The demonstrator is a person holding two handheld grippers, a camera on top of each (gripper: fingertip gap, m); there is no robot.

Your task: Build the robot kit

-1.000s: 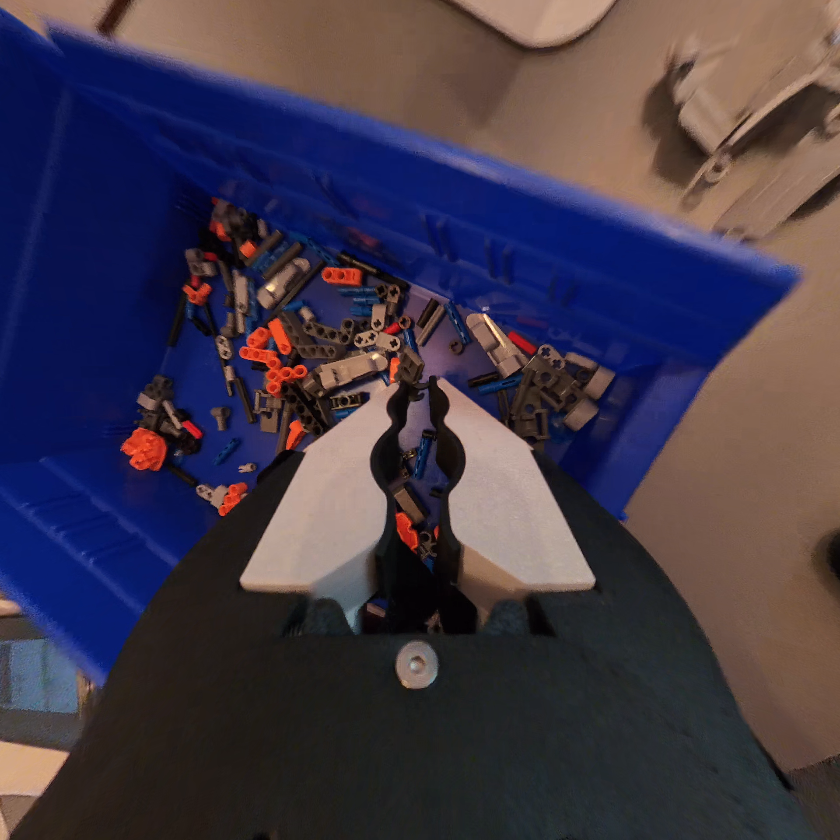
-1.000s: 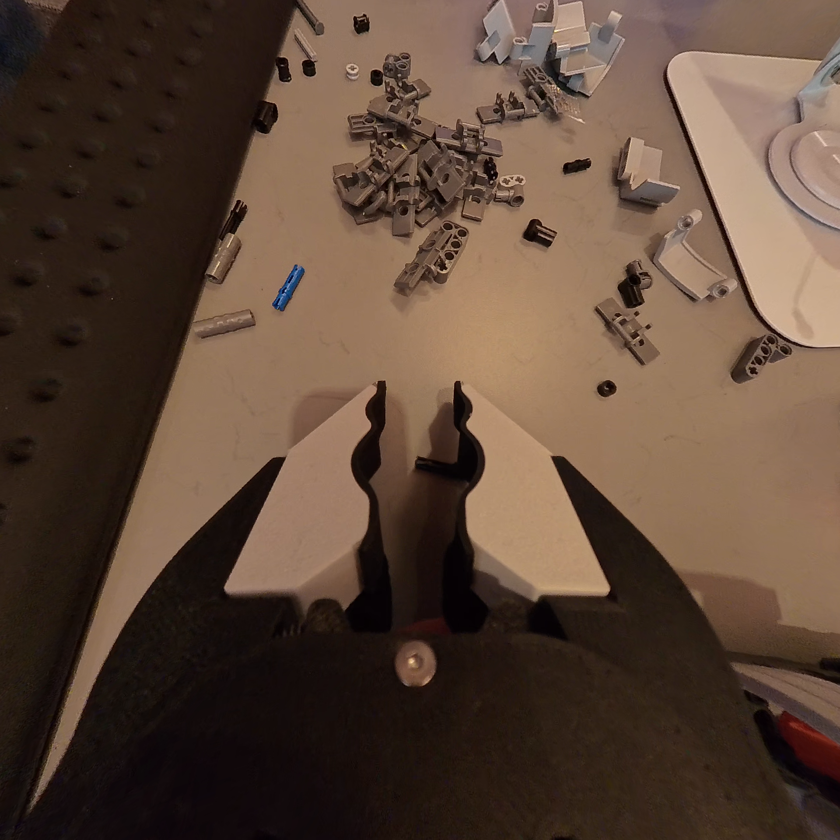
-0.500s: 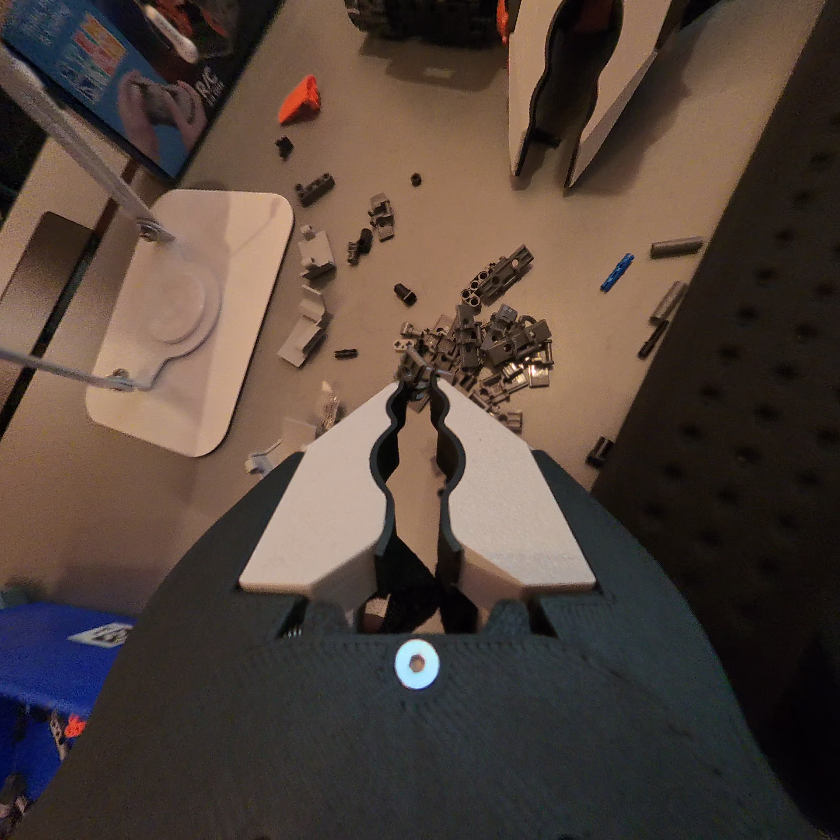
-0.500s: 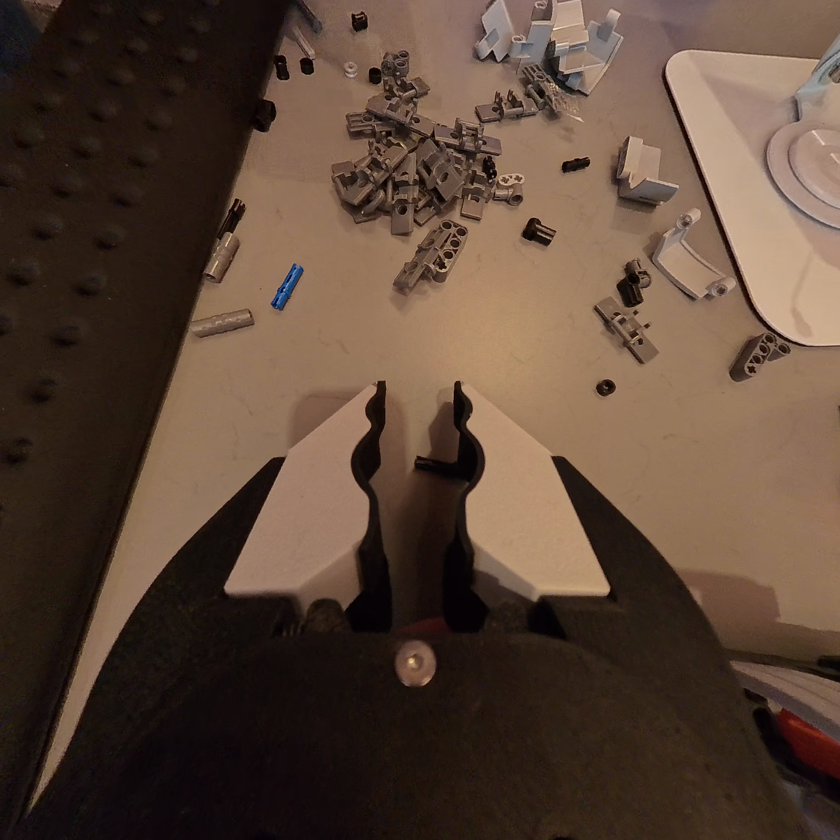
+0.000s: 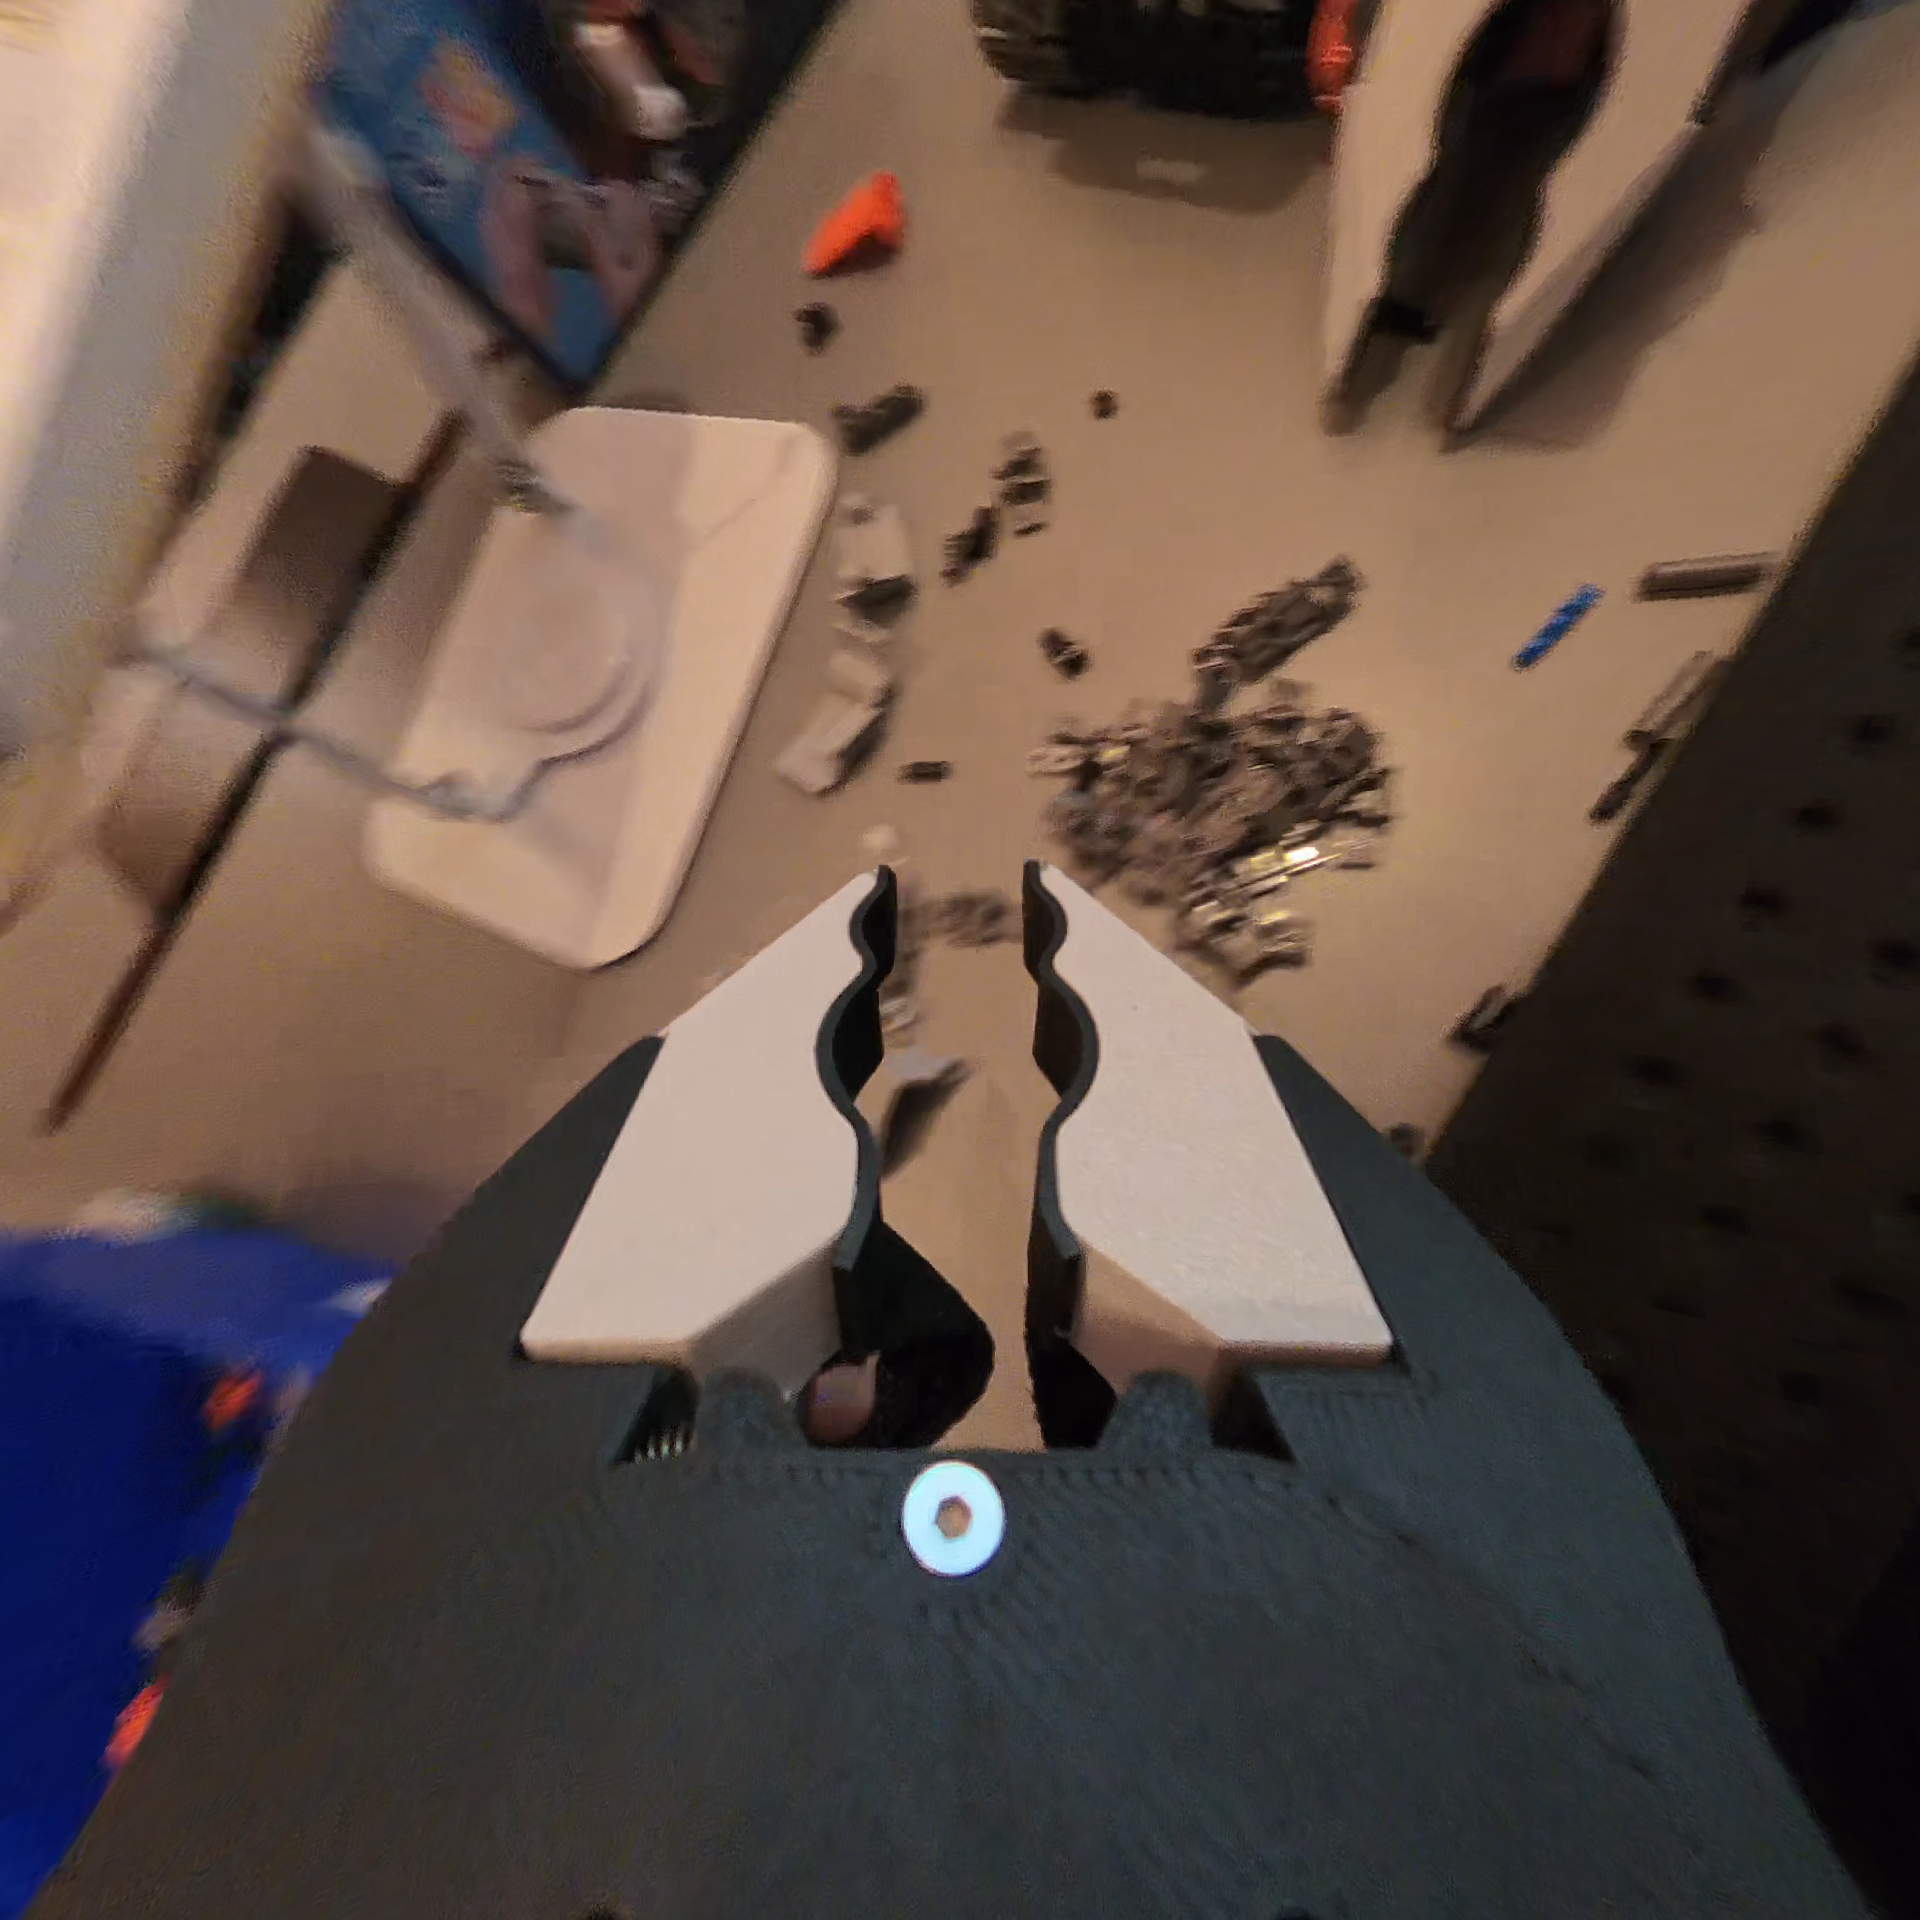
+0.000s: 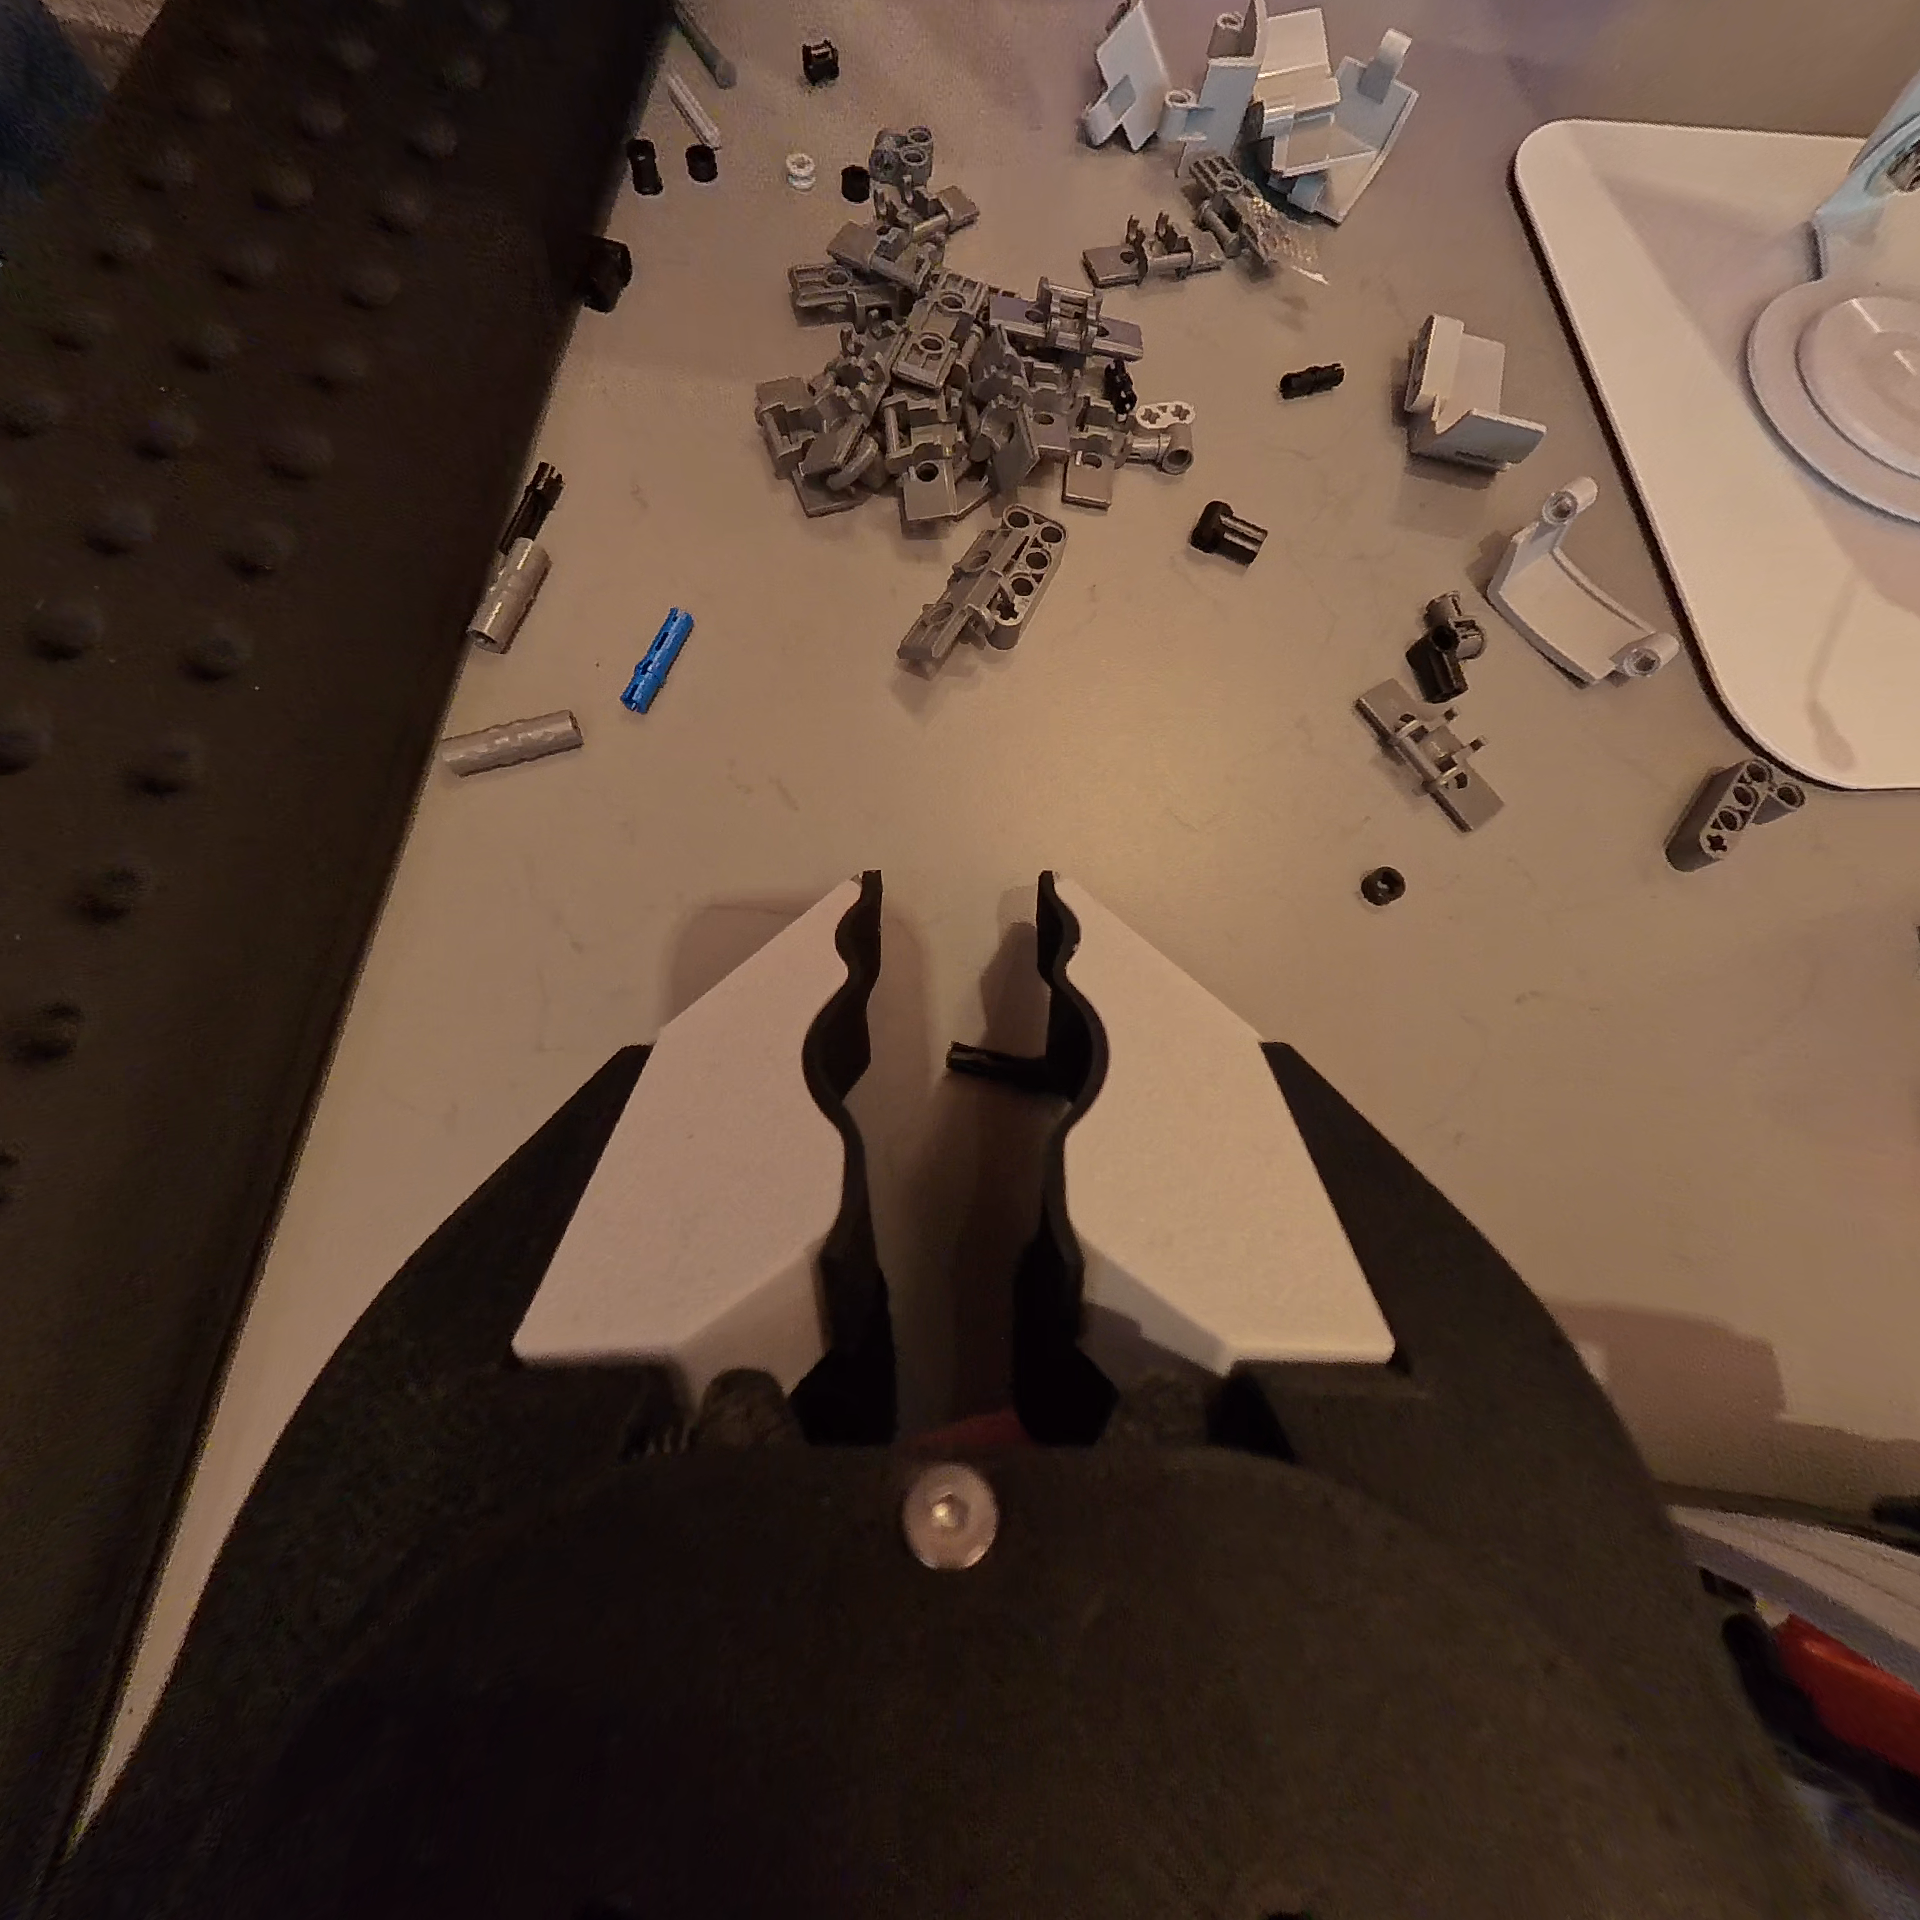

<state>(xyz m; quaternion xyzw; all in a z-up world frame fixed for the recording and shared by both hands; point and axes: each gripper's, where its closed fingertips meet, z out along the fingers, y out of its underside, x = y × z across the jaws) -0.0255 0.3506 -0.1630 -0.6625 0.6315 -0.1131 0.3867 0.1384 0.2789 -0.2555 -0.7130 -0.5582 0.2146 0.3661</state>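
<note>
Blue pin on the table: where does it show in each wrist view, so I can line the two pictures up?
Left wrist view: blue pin, upper right, near the dark studded mat.
Right wrist view: blue pin, left of centre, near the mat.
Shared landmark: the grey parts pile.

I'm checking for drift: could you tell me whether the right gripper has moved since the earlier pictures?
No. The right gripper sits the same against the blue pin and white tray.

no readable writing in either view, print on the blue box (image 5: 488,177) too blurred
</note>
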